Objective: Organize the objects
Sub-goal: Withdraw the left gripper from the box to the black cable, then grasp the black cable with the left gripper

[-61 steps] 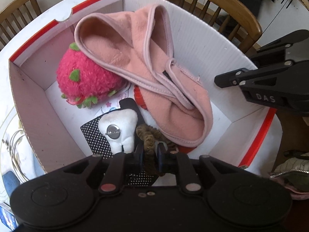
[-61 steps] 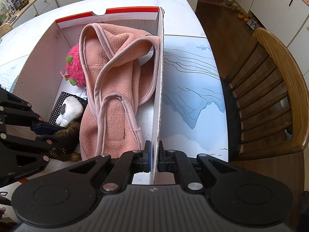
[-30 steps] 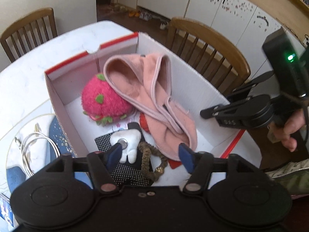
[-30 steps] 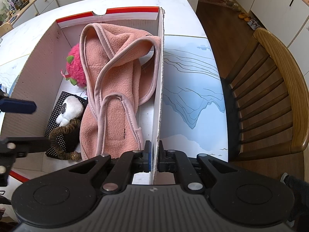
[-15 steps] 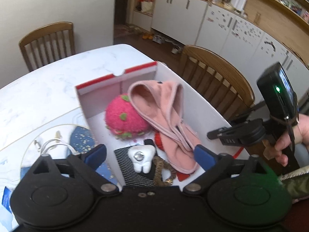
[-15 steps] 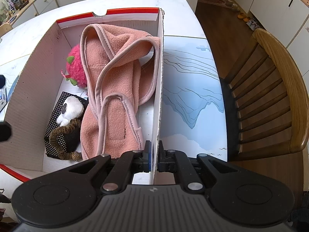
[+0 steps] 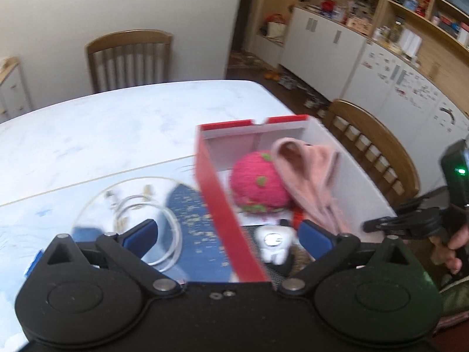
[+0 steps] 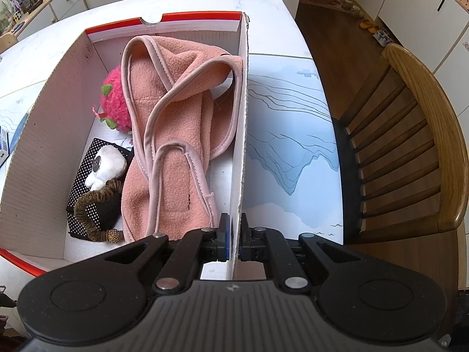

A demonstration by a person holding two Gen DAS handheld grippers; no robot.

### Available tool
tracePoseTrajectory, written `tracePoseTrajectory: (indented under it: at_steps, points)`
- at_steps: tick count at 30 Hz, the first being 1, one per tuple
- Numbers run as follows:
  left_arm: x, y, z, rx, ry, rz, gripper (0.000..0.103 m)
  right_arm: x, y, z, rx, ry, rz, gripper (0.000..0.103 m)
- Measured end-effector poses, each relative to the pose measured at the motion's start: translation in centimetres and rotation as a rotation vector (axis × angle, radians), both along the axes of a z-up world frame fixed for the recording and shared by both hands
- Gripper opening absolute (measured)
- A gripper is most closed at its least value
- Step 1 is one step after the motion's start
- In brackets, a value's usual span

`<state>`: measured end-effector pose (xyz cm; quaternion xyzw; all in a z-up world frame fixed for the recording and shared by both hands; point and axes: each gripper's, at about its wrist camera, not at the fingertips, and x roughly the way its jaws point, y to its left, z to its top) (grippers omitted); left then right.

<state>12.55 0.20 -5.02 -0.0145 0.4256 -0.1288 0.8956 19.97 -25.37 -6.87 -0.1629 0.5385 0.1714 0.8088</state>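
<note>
Holding one box (image 8: 239,135) on the table (image 8: 281,17) by its wall, right gripper (image 8: 233,242) clamped there, left gripper (image 7: 227,236) opening with nothing gripped; inside: one pink fleece (image 8: 176,135), one strawberry plush (image 8: 115,102), one tooth plush (image 8: 107,164), one scrunchie (image 8: 93,211).

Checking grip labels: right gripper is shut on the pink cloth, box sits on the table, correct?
Not the cloth. The right gripper is shut on the box wall; the pink cloth lies loose inside. The right wrist view shows it. The box does sit on the table.

Both wrist cameras look steeply down, sharing the box (image 8: 38,146) from opposite sides.
</note>
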Motion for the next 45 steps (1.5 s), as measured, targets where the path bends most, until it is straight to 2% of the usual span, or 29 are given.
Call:
tracePoseTrajectory:
  at_steps: [11,18,24,31,36,42,45]
  points:
    - [-0.5,6.7,-1.7,0.059,0.021,0.195,0.102,-0.1,0.1,0.0,-0.008,0.0,-0.001,0.004]
    - [-0.5,9.5,-3.7,0.072,0.07,0.267,0.102,-0.1,0.1,0.0,-0.016,0.0,-0.003,0.004]
    - [-1.2,7.5,-5.5,0.077,0.112,0.176,0.102,-0.1,0.3,-0.1,-0.021,0.002,-0.007,0.004]
    - [-2.0,4.1,-9.1,0.072,0.186,0.121,0.102,-0.1,0.3,-0.1,-0.023,0.002,-0.009,0.005]
    - [-1.5,2.3,-10.4,0.135,0.191,0.1,0.101,-0.1,0.3,-0.1,-0.024,0.002,-0.008,0.005]
    - [-1.2,1.6,-11.2,0.131,0.211,0.109,0.089,-0.2,0.2,-0.1,-0.021,0.004,-0.006,0.005]
    - [-1.1,1.2,-11.4,0.123,0.226,0.106,0.077,-0.2,0.2,-0.2,-0.019,0.003,-0.005,0.005]
